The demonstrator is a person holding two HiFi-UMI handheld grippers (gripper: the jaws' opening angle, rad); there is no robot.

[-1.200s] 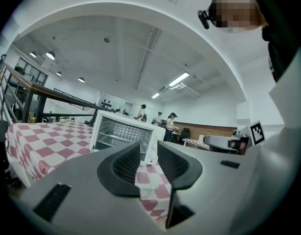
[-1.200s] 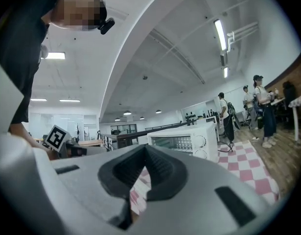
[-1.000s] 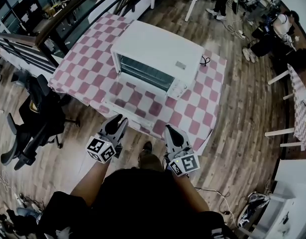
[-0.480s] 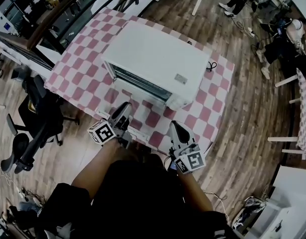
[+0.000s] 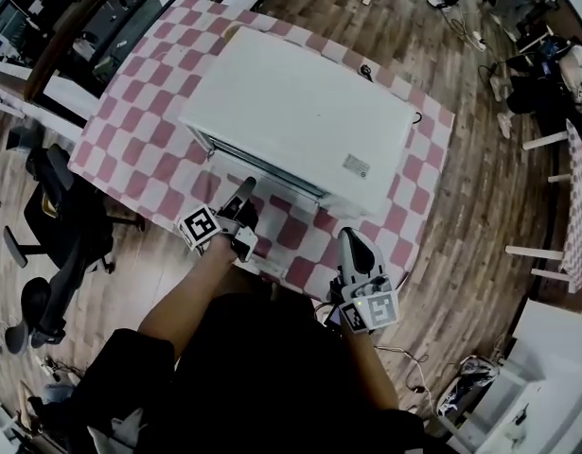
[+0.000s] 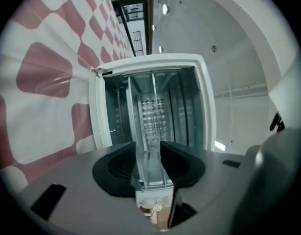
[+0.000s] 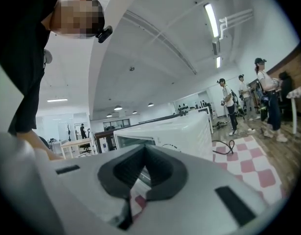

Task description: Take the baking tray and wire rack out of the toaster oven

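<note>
White toaster oven: my left gripper, jaws just opening, straddles its lowered door; right gripper closed, empty, above checked cloth.

Reaches forward with the left gripper, level and rolled onto its side, fingers just opened further, a thin metal edge standing between them. Holds the right gripper drawn back nearer the body, roughly level, tips closed together on nothing. Extends both forearms bare, elbows bent.
</note>
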